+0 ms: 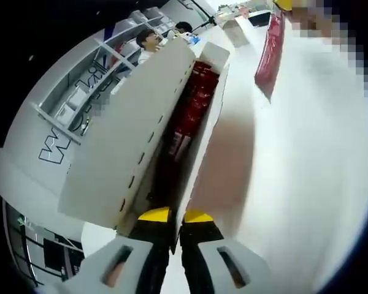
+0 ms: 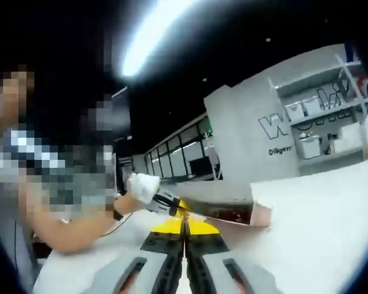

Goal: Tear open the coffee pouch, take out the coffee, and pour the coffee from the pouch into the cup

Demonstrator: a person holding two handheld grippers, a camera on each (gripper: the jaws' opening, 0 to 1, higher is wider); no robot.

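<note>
On the left, our left claw (image 1: 175, 218) is closed, its yellow tips pressed on the near wall of the white box (image 1: 126, 147), whose flap stands open. Red pouches (image 1: 193, 104) lie packed in a row inside it, the coffee we are after, none lifted out yet. Further right, another red pouch (image 1: 270, 52) hangs at the far side of the white counter (image 1: 306, 171). Our right claw (image 2: 185, 225) is closed and seems empty, pointing at the box (image 2: 233, 205). We think the light box could tip or slide, since one claw pinches only its wall and nothing steadies it.
</note>
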